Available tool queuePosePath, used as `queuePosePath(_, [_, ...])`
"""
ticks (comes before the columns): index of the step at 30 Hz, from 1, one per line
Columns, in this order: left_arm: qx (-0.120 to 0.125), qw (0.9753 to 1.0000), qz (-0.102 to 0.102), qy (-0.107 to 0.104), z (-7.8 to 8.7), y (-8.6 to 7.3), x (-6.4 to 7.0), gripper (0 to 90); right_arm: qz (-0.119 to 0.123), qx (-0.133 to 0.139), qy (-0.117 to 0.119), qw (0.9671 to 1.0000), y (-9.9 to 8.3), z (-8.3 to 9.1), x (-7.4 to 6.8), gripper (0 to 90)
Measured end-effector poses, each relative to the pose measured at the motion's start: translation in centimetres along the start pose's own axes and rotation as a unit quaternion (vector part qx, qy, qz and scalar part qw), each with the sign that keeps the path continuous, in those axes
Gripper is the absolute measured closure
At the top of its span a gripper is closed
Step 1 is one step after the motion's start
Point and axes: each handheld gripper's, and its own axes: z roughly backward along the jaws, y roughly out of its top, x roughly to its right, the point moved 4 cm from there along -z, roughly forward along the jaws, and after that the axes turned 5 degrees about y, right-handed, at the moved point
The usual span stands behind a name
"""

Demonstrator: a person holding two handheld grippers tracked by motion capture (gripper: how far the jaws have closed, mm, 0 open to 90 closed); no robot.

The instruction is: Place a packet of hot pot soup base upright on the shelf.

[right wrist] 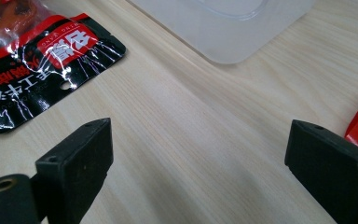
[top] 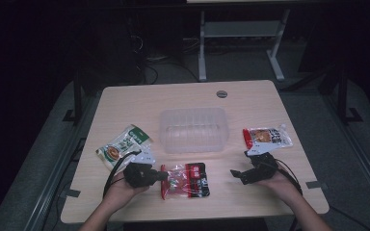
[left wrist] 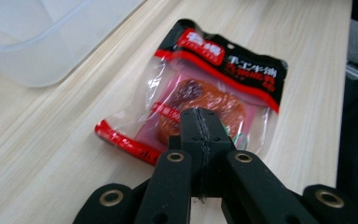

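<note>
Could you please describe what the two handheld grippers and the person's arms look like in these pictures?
The left gripper and right gripper are matte black, with flat angular jaws on linkage arms pinned by brass-coloured rivets. The left gripper carries a pale grey three-cornered plate on top. A black cable loops back from the left one, and another trails from the right. The forearms are bare, with no sleeves in view.

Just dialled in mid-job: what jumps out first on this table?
The red-and-black snack packet lies at the near edge, with the left claw closed over its clear end. Behind it stands the clear plastic tub. The right claw hangs wide open over bare table.
</note>
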Motion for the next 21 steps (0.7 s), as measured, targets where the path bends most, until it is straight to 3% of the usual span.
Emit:
queuePosePath(9, [-0.019,0.9997,0.012,0.004,-0.4,-0.7,-0.8,89.6,0.006,0.002,-0.001,1.0,0.0,0.0,0.0,7.1])
queuePosePath(15, [-0.033,0.9994,0.011,0.004,-0.9,-0.9,-0.6,89.6,0.009,0.0,0.0,1.0,0.0,0.0,0.0,7.1])
queuePosePath(18, [-0.045,0.999,0.001,0.005,-1.1,-1.1,-0.7,89.6,0.008,0.0,0.001,1.0,0.0,0.0,0.0,7.1])
queuePosePath(21, [-0.047,0.9989,0.006,0.005,-1.1,-1.2,-0.8,89.6,0.007,0.0,0.002,1.0,0.0,0.0,0.0,7.1])
